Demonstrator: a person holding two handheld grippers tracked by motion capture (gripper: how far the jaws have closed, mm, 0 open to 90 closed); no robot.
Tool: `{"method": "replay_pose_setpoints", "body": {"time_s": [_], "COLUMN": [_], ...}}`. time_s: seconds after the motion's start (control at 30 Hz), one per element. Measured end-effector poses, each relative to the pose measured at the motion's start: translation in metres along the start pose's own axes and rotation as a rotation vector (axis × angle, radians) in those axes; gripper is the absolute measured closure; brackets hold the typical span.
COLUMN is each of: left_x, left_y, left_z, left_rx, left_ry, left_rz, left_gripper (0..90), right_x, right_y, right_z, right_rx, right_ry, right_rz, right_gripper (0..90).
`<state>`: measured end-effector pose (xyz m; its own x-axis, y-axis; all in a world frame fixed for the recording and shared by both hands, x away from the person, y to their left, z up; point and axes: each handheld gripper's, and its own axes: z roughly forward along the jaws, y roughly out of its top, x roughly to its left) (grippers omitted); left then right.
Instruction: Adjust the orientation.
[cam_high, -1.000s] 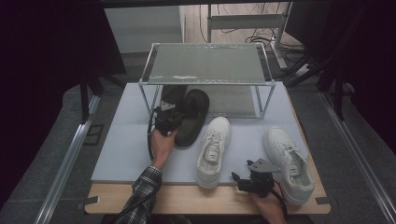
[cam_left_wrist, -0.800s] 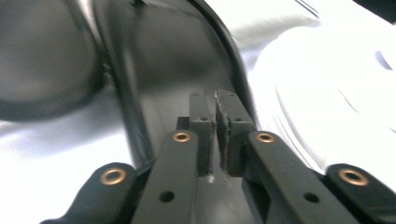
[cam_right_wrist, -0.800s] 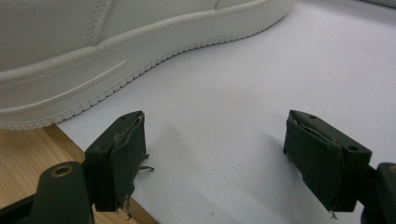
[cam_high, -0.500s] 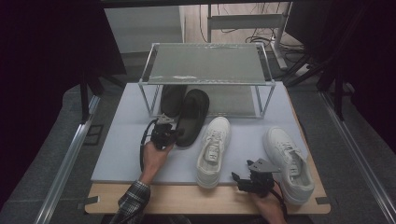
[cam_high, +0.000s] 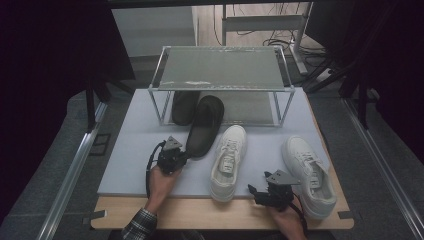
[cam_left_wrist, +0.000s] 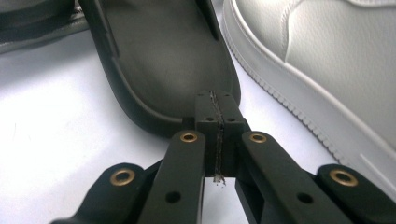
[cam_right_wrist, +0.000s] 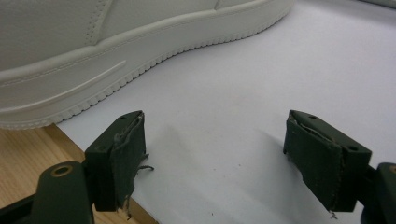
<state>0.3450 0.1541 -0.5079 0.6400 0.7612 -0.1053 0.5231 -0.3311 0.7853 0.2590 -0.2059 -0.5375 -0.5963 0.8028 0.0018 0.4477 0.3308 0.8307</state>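
The left gripper (cam_left_wrist: 215, 109) has drawn back from the shoe rack (cam_high: 220, 70), its fingers now pressed together at the black slipper (cam_high: 204, 125) heel (apparently pinching its rim), dragging it outward; the right gripper (cam_right_wrist: 233, 154) gapes wide, idle.

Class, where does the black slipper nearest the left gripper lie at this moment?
In the high view the black slipper lies left of centre on the grey mat, toe under the wire rack, heel by the left gripper, beside a white sneaker.
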Motion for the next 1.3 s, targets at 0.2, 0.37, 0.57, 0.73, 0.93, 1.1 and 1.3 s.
{"method": "replay_pose_setpoints", "body": {"time_s": [0.2,0.37,0.57,0.73,0.93,1.1,1.3], "left_x": [-0.004,-0.005,-0.005,-0.003,-0.003,-0.005,-0.006], "left_y": [-0.004,-0.003,0.002,0.008,0.016,0.022,0.033], "left_z": [0.003,0.009,0.014,0.023,0.034,0.042,0.044], "left_rx": [0.017,0.032,0.037,0.031,0.028,0.022,-0.001], "left_ry": [0.026,0.053,0.074,0.085,0.085,0.097,0.103], "left_rz": [0.024,0.056,0.069,0.071,0.07,0.08,0.079], "left_gripper": [89.7,89.7,89.7,89.7,89.7,89.7,89.6], "right_x": [0.0,0.0,0.0,0.0,0.0,0.0,0.0], "right_y": [0.0,0.0,0.0,0.0,0.0,0.0,0.0], "right_z": [0.0,0.0,0.0,0.0,0.0,0.0,0.0], "right_rx": [0.0,0.0,-0.001,0.0,-0.001,-0.002,-0.002], "right_ry": [0.0,0.0,0.002,0.0,0.002,0.002,0.002], "right_rz": [0.0,0.0,0.0,0.0,0.001,0.001,0.001], "right_gripper": [21.3,21.3,21.3,21.3,21.3,21.3,21.3]}}
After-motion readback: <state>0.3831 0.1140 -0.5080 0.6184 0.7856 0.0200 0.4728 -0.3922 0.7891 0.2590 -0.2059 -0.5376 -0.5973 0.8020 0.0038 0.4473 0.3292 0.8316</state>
